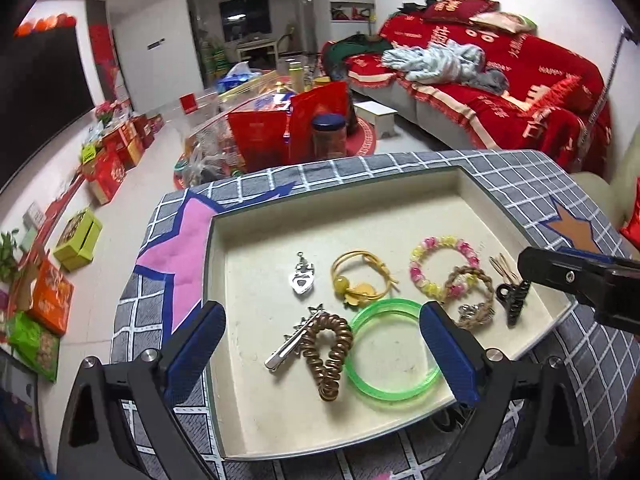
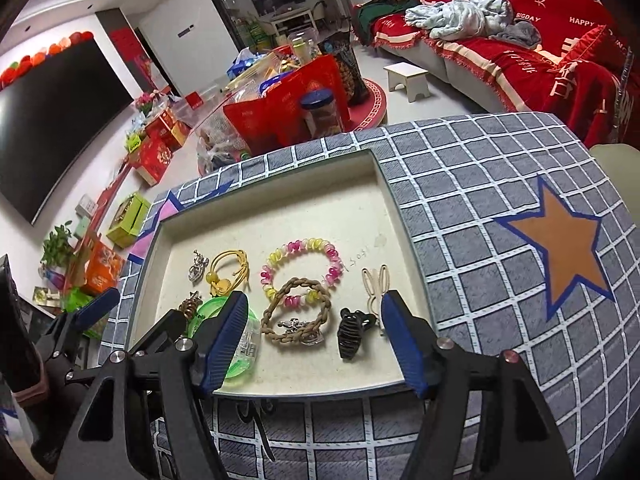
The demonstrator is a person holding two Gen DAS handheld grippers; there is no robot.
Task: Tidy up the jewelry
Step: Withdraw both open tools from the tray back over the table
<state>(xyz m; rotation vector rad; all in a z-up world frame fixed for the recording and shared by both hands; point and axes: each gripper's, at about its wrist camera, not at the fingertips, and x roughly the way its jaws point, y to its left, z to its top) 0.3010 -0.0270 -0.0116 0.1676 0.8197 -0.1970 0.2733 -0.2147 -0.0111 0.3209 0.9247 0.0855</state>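
A shallow cream tray [image 1: 360, 216] [image 2: 280, 208] on the checked cloth holds several pieces. In the left wrist view lie a silver pendant [image 1: 302, 278], a yellow hair tie [image 1: 360, 280], a pink-yellow bead bracelet [image 1: 442, 268], a braided rope bracelet [image 1: 474, 300], a black claw clip [image 1: 514, 298], a green bangle [image 1: 394, 350], a bronze coil hair tie [image 1: 326, 352] and a silver hair clip [image 1: 294, 340]. My left gripper [image 1: 322, 356] is open and empty, its fingers either side of the coil tie and bangle. My right gripper [image 2: 316, 344] is open and empty above the rope bracelet [image 2: 296, 312] and claw clip [image 2: 352, 338].
The tray sits on a grey checked cloth with a pink star [image 1: 180, 264] and an orange star [image 2: 560, 256]. A cream hairpin [image 2: 376, 284] lies by the tray's right wall. Beyond the table edge are red bags [image 1: 288, 128], a jar [image 1: 328, 136] and a red sofa [image 1: 520, 80].
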